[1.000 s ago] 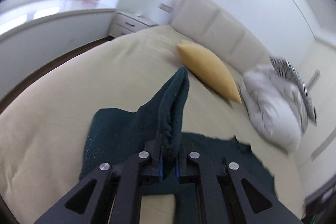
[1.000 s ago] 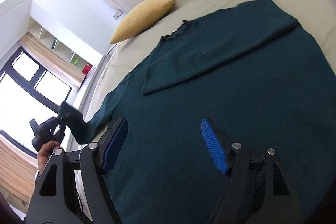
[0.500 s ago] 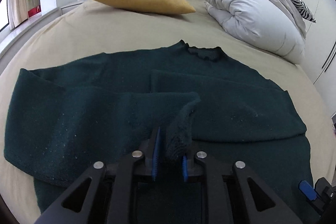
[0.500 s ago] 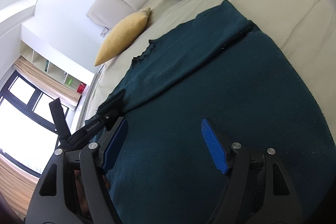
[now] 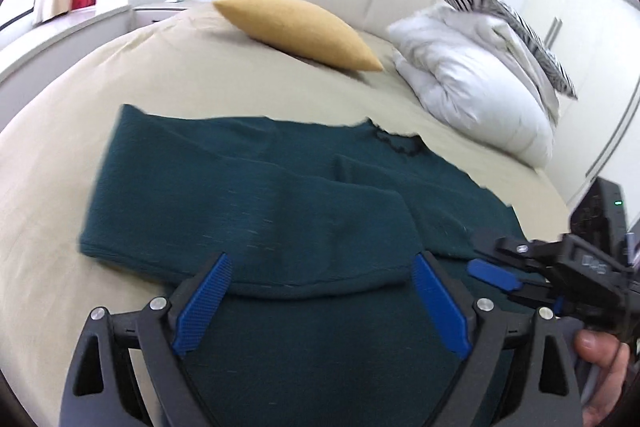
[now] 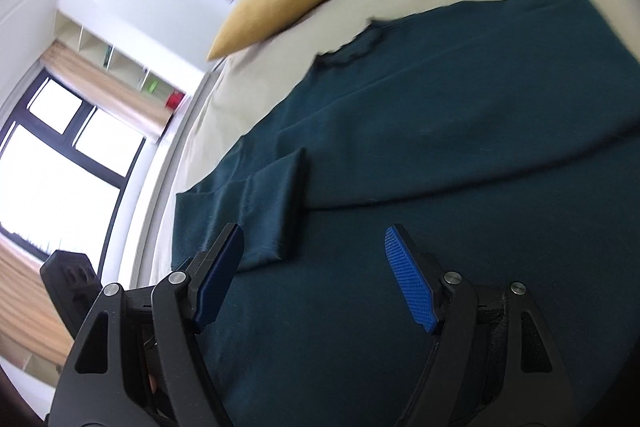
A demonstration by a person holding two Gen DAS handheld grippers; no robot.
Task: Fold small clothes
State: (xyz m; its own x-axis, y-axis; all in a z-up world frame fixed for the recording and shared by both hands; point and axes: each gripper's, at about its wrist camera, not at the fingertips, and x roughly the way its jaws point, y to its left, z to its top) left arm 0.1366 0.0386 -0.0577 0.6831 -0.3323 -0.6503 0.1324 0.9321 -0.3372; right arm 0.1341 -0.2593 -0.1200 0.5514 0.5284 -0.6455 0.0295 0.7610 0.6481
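Left gripper (image 5: 320,297) wide open, empty, low; right gripper (image 6: 316,273) wide open, empty, just right of it.

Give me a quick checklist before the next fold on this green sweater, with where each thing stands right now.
1. Left gripper free of cloth: ok, jaws wide apart, nothing between them.
2. Right gripper free of cloth: ok, jaws apart.
3. Left sleeve folded across the sweater body: ok, lying flat.
4. Other sleeve folded in: ok, lying across the chest.
5. Hem ready to lift: cannot tell, below both views.
6. Yellow pillow and white duvet off the sweater: ok, both apart from it.
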